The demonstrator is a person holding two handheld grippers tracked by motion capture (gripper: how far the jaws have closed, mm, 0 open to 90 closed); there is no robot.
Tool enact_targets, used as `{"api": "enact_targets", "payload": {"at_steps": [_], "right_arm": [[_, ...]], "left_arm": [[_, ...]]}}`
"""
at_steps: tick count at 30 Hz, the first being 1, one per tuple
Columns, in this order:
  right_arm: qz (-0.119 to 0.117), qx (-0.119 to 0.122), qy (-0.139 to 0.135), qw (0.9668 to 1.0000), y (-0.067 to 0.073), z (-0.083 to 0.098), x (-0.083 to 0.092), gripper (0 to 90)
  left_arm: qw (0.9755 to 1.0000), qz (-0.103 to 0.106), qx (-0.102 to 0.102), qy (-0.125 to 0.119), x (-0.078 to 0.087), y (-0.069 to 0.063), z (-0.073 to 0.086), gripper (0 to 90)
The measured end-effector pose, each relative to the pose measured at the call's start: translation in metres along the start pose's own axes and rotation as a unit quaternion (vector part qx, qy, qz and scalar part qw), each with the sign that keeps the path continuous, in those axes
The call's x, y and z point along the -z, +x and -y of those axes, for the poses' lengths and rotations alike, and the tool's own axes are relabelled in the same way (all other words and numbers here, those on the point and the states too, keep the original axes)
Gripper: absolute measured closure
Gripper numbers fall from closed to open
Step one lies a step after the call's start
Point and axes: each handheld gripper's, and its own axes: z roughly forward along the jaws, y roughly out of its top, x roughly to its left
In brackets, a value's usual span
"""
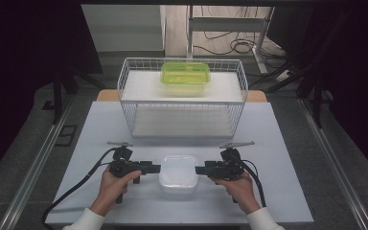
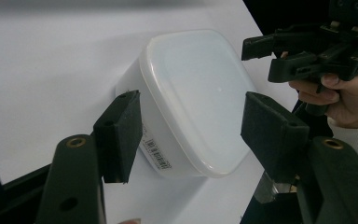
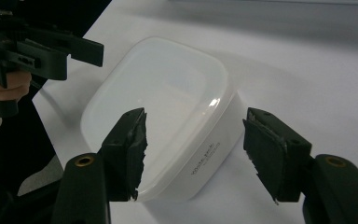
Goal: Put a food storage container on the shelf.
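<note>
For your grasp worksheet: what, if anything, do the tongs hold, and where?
Nothing yet: left tongs and right tongs stand open beside the white lidded container, pads clear.

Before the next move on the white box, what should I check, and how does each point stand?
1. Left gripper at the white box's left side: ok.
2. Right gripper at its right side: ok.
3. Left jaws open around the box's edge, in the left gripper view: ok.
4. Right jaws open around the box's end: ok.
5. Lid seated: ok.
6. Pads pressing the box: not ok, gaps show.
</note>
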Motion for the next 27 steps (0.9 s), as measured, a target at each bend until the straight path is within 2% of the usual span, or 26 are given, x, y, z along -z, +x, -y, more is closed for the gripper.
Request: {"api": "enact_targets", "payload": {"at_steps": [7,14,17,27], "right_arm": [[-0.005,-0.007,0.004,1.0,-0.002,0.001,-0.003,42.6],[-0.022,-0.034,0.007,0.9991,-0.007,0.005,-0.006,46.7],[-0.035,-0.046,0.012,0.9983,-0.009,0.006,-0.008,49.6],[-0.053,-0.066,0.017,0.9963,-0.012,0.009,-0.011,57.7]], "left_arm": [[0.9998,0.001,0.02,0.005,-0.005,0.004,-0.001,38.1],[0.9993,0.013,0.032,0.011,-0.013,0.008,0.002,40.0],[0.9991,0.017,0.037,0.01,-0.014,0.01,0.002,43.0],[0.9983,0.034,0.043,0.016,-0.019,0.012,0.005,56.9]]}}
